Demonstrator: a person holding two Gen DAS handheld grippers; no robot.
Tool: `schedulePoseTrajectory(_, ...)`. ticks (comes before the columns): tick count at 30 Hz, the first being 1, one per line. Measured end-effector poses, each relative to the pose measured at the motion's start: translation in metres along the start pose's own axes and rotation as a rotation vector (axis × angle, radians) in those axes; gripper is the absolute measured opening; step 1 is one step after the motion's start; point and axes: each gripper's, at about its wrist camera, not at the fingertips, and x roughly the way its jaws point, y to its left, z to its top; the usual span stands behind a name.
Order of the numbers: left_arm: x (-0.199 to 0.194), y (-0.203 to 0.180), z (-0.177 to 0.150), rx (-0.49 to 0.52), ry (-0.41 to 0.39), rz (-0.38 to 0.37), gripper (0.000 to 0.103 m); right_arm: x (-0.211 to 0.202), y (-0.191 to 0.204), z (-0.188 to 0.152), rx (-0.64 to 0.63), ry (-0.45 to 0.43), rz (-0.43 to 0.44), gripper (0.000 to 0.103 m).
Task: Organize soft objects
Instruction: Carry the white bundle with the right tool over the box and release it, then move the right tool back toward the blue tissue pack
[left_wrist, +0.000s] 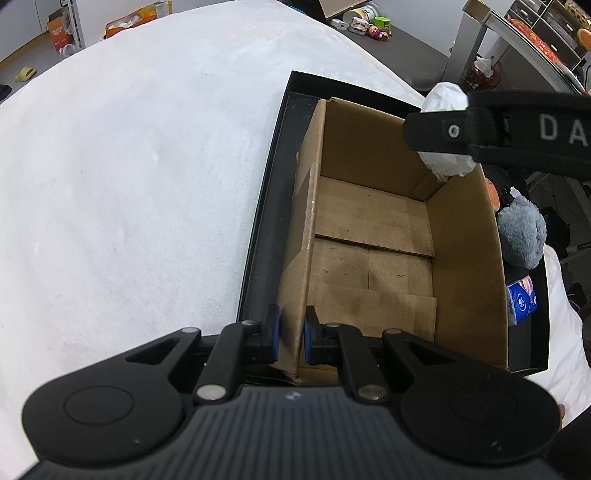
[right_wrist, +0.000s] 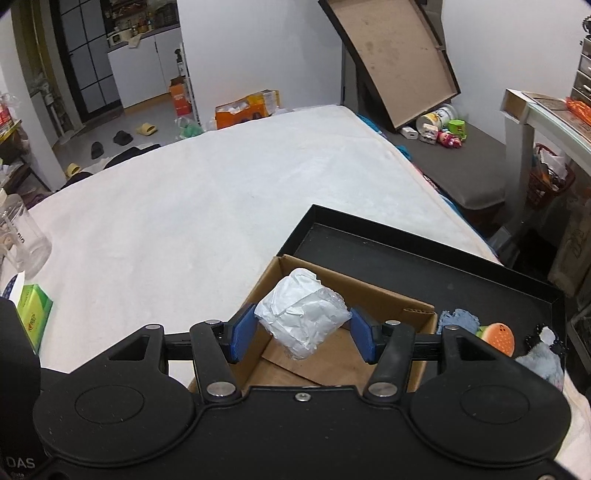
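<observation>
Over cardboard box (right_wrist: 334, 295), paper wad (right_wrist: 303, 314) (lengthwise crosswise)

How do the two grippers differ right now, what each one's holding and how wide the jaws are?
The left gripper is pinched nearly shut on the thin wall of the cardboard box; the right gripper stands much wider, around a white crumpled wad. The left sits at the box's rim; the right hangs above the box's opening. Both have blue pads.
</observation>
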Motion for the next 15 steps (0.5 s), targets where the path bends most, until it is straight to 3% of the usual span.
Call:
schedulePoseTrajectory(9, 0.0001, -0.0006, 0.0005, 0.003, 0.001, 0.005, 0.011, 0.0012, -0.0051, -0.0046, 0.005, -0.01, 0.028, 0.055)
schedulePoseTrajectory(15, 0.0005, -0.0019, 0.0003, 0.004, 0.004, 0.012, 0.011, 0.0045, -0.0073, -0.0021, 0.005, -0.013, 0.049, 0.064)
